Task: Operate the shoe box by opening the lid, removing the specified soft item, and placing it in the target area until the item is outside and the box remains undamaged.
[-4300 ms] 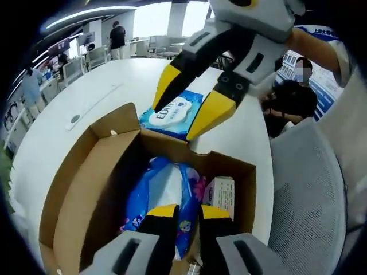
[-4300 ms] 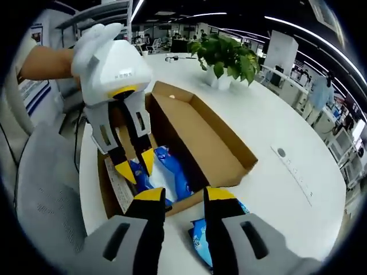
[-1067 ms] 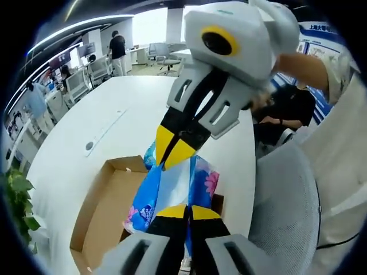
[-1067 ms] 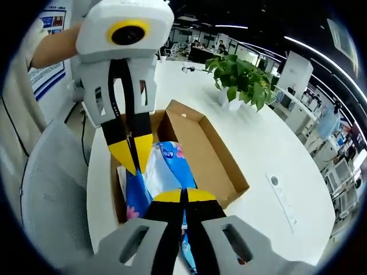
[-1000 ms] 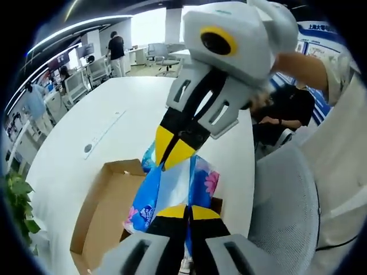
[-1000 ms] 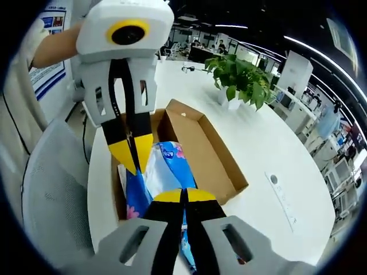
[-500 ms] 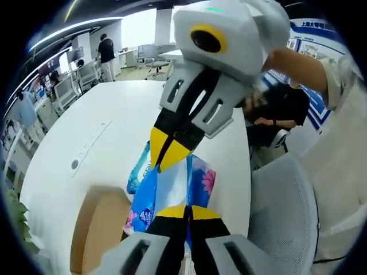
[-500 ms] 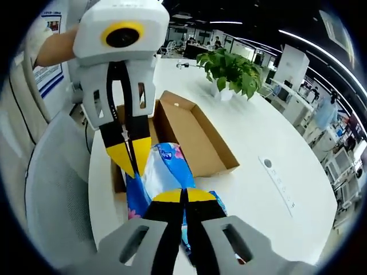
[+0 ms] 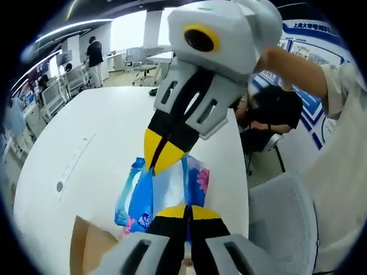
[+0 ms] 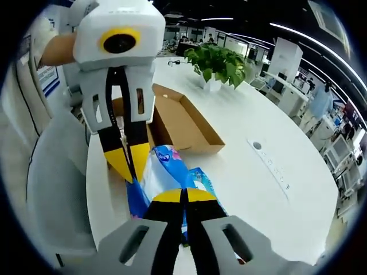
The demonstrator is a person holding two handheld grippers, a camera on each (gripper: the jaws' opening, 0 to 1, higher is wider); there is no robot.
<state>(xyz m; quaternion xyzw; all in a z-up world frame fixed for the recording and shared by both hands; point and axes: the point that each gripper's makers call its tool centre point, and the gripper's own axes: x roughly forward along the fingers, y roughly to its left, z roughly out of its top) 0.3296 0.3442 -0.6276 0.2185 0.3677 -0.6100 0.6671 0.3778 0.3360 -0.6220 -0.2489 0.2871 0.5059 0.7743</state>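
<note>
In the left gripper view, the left claw (image 9: pixel 184 213) rises from 6 o'clock with its yellow tips pressed together on the near edge of a blue soft pack (image 9: pixel 172 189) printed with pink flowers. The right claw (image 9: pixel 162 156) comes down from 12 o'clock, held by a hand (image 9: pixel 287 57), and its tips are pinched on the far edge of the same pack. The pack hangs between the two claws above the white counter (image 9: pixel 74 143). At 9 o'clock from the held pack, a second blue pack (image 9: pixel 131 195) lies flat on the counter. A corner of the brown shoe box (image 9: pixel 86 252) shows at 7 o'clock. A grey mesh chair (image 9: pixel 281 223) stands at 4 o'clock.

In the right gripper view, the right claw (image 10: pixel 184 196) pinches the soft pack (image 10: pixel 163 169) from 6 o'clock, while the left claw (image 10: pixel 129 161) grips it from 11 o'clock. The pack is outside the open shoe box (image 10: pixel 183 126), which sits on the counter (image 10: pixel 258 189) at 12 o'clock of the pack, its lid folded back. The second pack (image 10: pixel 200 180) lies just beside the held one at 3 o'clock. A potted plant (image 10: pixel 218 63) stands beyond the box.
</note>
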